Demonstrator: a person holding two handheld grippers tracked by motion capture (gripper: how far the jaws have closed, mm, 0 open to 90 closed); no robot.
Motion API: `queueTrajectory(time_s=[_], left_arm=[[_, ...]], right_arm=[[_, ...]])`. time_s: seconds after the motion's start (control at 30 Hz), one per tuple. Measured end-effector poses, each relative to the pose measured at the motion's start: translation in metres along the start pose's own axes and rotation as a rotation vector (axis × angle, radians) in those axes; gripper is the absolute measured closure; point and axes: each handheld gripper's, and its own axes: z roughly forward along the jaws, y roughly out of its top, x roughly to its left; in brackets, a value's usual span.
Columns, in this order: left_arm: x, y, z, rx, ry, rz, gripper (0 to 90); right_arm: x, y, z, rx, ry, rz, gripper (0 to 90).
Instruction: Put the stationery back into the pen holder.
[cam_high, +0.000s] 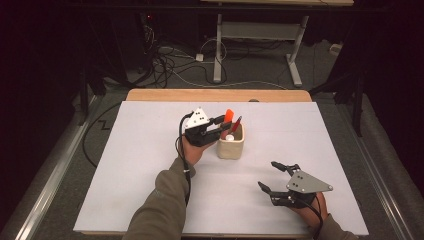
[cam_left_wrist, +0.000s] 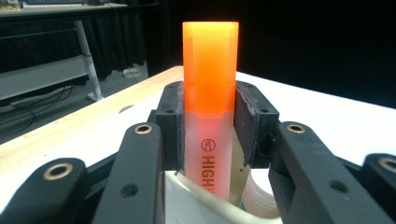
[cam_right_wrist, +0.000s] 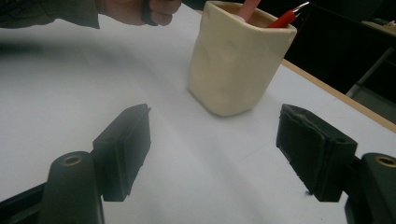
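A cream cup (cam_high: 231, 145) stands near the middle of the white table (cam_high: 150, 165), with a red pen (cam_high: 236, 123) leaning inside it. My left gripper (cam_high: 223, 126) is shut on an orange highlighter (cam_high: 228, 116), held upright with its lower end inside the cup. In the left gripper view the highlighter (cam_left_wrist: 209, 93) stands between the two pads (cam_left_wrist: 170, 126), over the cup's rim (cam_left_wrist: 196, 198). My right gripper (cam_high: 272, 176) rests open at the table's front right, nothing between its pads (cam_right_wrist: 128, 144). The right gripper view faces the cup (cam_right_wrist: 236, 65).
A white round cap or small bottle (cam_left_wrist: 259, 198) sits inside the cup beside the highlighter. The table's wooden far edge (cam_high: 218, 95) runs behind the cup. Beyond it, cables (cam_high: 170, 65) lie on the floor near a desk frame (cam_high: 260, 45).
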Motion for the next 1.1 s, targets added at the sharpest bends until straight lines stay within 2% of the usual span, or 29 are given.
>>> queueTrajectory(time_s=[0.23,0.67,0.93,1.1], left_arm=[[-0.0014,0.0005,-0.001,0.028,0.016,0.015,64.2],[-0.0018,0.0023,-0.0046,0.028,0.024,0.02,61.9],[-0.004,0.0054,-0.0061,0.033,0.03,0.039,61.8],[-0.0072,0.0092,-0.0082,0.044,0.05,0.055,58.4]], right_arm=[[0.0005,0.0004,0.0001,-0.002,0.002,-0.005,26.6],[0.0012,0.0007,0.0003,-0.001,0.004,-0.006,26.7],[0.0012,0.001,-0.0007,-0.005,0.002,-0.005,26.9],[0.0021,0.0018,-0.0009,-0.006,0.001,-0.011,27.2]])
